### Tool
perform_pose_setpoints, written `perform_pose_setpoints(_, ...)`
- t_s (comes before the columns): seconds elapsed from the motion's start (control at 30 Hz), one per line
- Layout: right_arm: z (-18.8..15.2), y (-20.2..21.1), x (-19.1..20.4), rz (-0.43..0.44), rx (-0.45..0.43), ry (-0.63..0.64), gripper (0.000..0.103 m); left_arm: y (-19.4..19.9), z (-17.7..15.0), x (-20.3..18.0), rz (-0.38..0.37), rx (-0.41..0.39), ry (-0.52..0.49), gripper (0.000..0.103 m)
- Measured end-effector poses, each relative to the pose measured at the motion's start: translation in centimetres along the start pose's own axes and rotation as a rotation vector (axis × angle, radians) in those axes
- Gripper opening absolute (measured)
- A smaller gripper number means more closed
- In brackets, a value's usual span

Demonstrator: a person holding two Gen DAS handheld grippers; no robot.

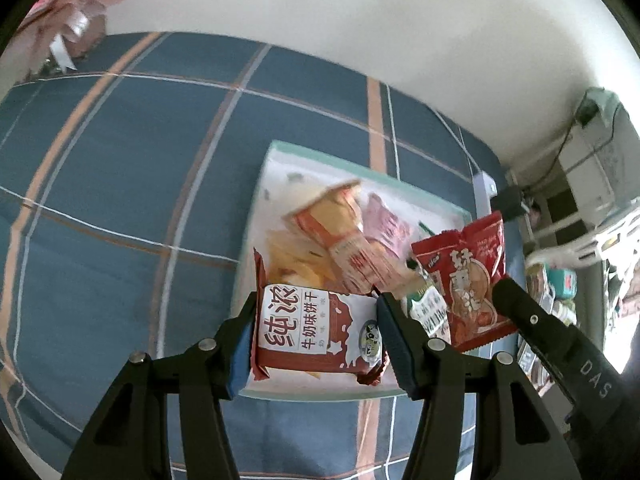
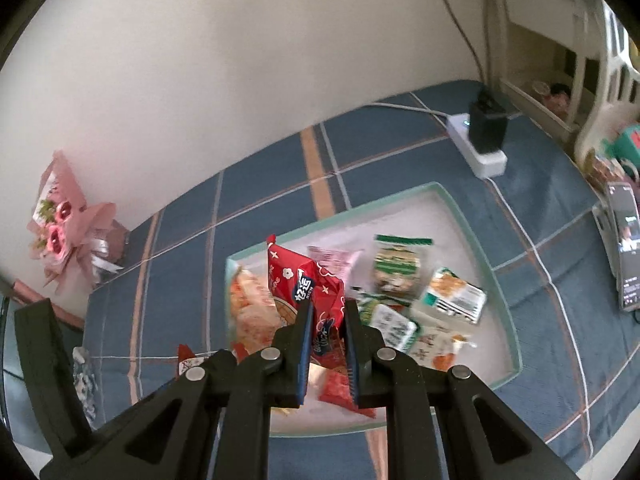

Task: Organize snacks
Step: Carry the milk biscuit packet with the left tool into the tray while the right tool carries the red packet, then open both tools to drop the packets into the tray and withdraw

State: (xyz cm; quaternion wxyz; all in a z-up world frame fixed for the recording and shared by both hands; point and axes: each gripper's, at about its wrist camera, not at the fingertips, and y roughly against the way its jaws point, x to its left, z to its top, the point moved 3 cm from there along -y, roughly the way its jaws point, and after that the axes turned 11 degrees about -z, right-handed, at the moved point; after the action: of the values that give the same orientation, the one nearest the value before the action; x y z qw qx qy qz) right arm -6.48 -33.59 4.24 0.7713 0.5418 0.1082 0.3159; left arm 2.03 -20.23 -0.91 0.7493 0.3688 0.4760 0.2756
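The left gripper (image 1: 316, 334) has its jaws partly spread and clamped on the two short ends of a flat, rectangular milk biscuit packet (image 1: 318, 332), a glossy brown-red and white foil pouch with crimped edges, held just over the near edge of the tray (image 1: 304, 151). The right gripper (image 2: 326, 344) has its jaws nearly together, pinching a red snack packet (image 2: 308, 284) of crinkly foil printed with white flowers; the packet stands upright above the tray's left part. The tray is shallow and rectangular, white inside with a pale green rim, and lies on a table under a blue cloth (image 1: 120, 152) checked with orange and white lines. Inside the tray, the right wrist view shows loose pouches: one orange-and-white packet (image 2: 252, 308) at the left, one pink packet (image 2: 334, 258) behind the red one, and about four green-and-white packets (image 2: 402, 268) to the right, some overlapping so the count is uncertain. Motion blur softens their print. One white power strip (image 2: 486, 158) with a black plug sits on the cloth beyond the tray, and one pink wrapped bouquet (image 2: 64, 224) leans on the white wall at the left.
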Motion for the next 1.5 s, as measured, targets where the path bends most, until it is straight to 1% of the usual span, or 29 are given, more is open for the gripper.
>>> perform_pose_setpoints(0.17,-0.1,-1.3,-1.4,-0.011,0.037,-0.027,0.016,-1.4,-0.3,-1.6,-0.014,0.025,-0.050,0.059)
perform_pose_setpoints(0.27,-0.4,-2.2,-1.4,-0.009,0.059,-0.026,0.016,-2.4,-0.3,-2.1,-0.003,0.037,-0.072,0.059)
perform_pose_setpoints(0.43,-0.7,-3.4,-1.4,-0.008,0.089,-0.024,0.016,-2.9,0.3,-2.1,-0.004,0.009,-0.091,0.059)
perform_pose_setpoints(0.57,-1.1,-4.3,-1.4,-0.005,0.115,-0.028,0.016,-3.5,0.7,-1.8,-0.018,0.003,-0.082,0.059)
perform_pose_setpoints(0.67,-1.1,-4.6,-1.3,0.000,0.126,-0.032,0.016,-4.2,0.7,-1.5,-0.029,0.026,-0.059,0.059)
perform_pose_setpoints(0.73,-1.1,-4.6,-1.4,0.004,0.129,-0.037,0.018,-4.6,0.6,-1.1,-0.051,0.044,-0.029,0.058)
perform_pose_setpoints(0.83,-1.0,-4.5,-1.6,-0.002,0.131,-0.044,0.019,-4.2,0.9,-1.1,-0.076,0.035,-0.011,0.059)
perform_pose_setpoints(0.93,-1.0,-4.5,-1.7,-0.003,0.134,-0.048,0.019,-3.3,1.0,-1.4,-0.084,0.020,-0.018,0.062)
perform_pose_setpoints(1.0,-1.1,-4.5,-1.7,-0.007,0.140,-0.046,0.019,-3.1,1.0,-1.6,-0.084,0.020,-0.020,0.064)
perform_pose_setpoints(1.03,-1.1,-4.5,-1.7,-0.007,0.143,-0.043,0.020,-2.8,0.9,-1.7,-0.069,0.024,-0.023,0.064)
perform_pose_setpoints(1.1,-1.2,-4.6,-1.6,-0.015,0.146,-0.033,0.027,-2.3,0.8,-1.7,-0.039,0.023,-0.031,0.064)
perform_pose_setpoints(1.17,-1.3,-4.6,-1.5,-0.021,0.147,-0.026,0.047,-1.9,0.7,-1.5,-0.006,0.025,-0.039,0.065)
perform_pose_setpoints(1.2,-1.4,-4.6,-1.5,-0.027,0.145,-0.023,0.051,-1.6,0.6,-1.3,0.012,0.021,-0.039,0.066)
perform_pose_setpoints(1.23,-1.5,-4.5,-1.4,-0.031,0.141,-0.020,0.057,-1.2,0.6,-1.1,0.035,0.015,-0.040,0.070)
perform_pose_setpoints(1.27,-1.5,-4.4,-1.4,-0.028,0.139,-0.019,0.061,-0.9,0.6,-0.8,0.050,0.013,-0.041,0.072)
perform_pose_setpoints(1.3,-1.6,-4.4,-1.4,-0.024,0.137,-0.018,0.062,-0.6,0.5,-0.5,0.069,0.010,-0.044,0.073)
perform_pose_setpoints(1.33,-1.8,-4.4,-1.2,-0.023,0.136,-0.012,0.065,-0.3,0.4,-0.2,0.099,0.003,-0.049,0.074)
perform_pose_setpoints(1.37,-1.9,-4.4,-1.1,-0.025,0.137,-0.005,0.071,-0.1,0.4,0.0,0.115,-0.001,-0.050,0.076)
perform_pose_setpoints(1.5,-2.8,-4.4,-0.4,-0.052,0.132,0.034,0.080,0.8,0.2,1.3,0.202,-0.028,-0.054,0.084)
